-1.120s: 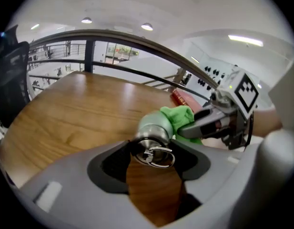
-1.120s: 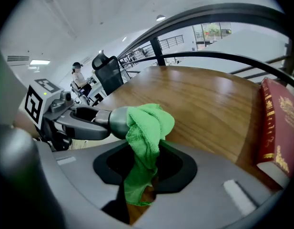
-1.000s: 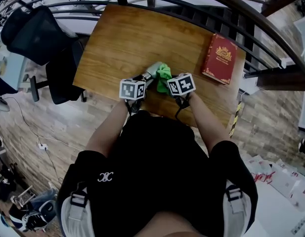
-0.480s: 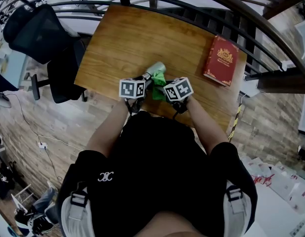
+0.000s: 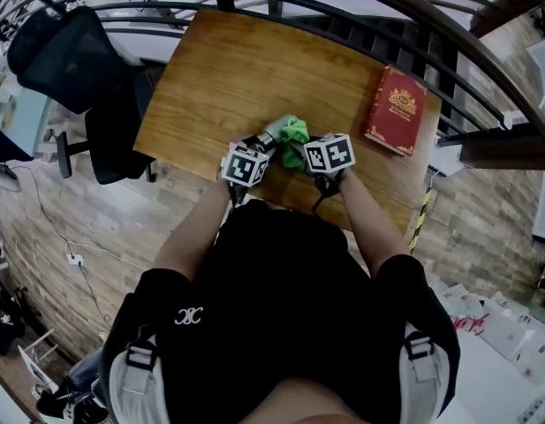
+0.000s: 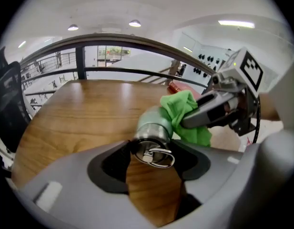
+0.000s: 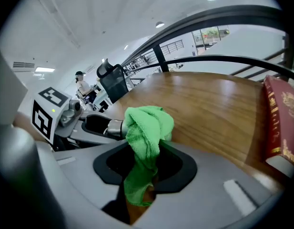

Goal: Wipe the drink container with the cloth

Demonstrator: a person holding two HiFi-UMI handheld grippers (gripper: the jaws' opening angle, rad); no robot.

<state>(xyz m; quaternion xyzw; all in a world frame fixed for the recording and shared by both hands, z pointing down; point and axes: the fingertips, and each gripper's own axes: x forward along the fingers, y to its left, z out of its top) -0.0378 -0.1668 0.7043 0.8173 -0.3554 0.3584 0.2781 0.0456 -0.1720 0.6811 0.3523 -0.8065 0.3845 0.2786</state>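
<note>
- Drink container point(image 6: 154, 128), a metal flask type thing, lies roughly on its side over the near part of the wooden table point(image 5: 210, 69). Its capped end, with a wire ring on it, points back at the person. It's hard to tell whether it rests on the wood or hangs just above it.
- The left gripper point(image 6: 152, 152) is clamped on that cap end, one jaw on either side of the neck, so it's basically acting as the holder.
- The green cloth point(image 7: 147, 128) is bunched up and pressed against the container's body, covering the far part of it.
- The right gripper point(image 7: 147, 168) has the cloth pinched between its jaws, with a tail of fabric hanging down through them.
- Progress-wise, the wipe looks under way, since cloth is on metal. The neck and the stretch nearest the cap show bare, so those probably need a pass, plus whatever side faces away. No view shows how clean any of it is.
- A red book point(image 5: 394, 107) sits well apart toward the table's right side and isn't involved.
</note>
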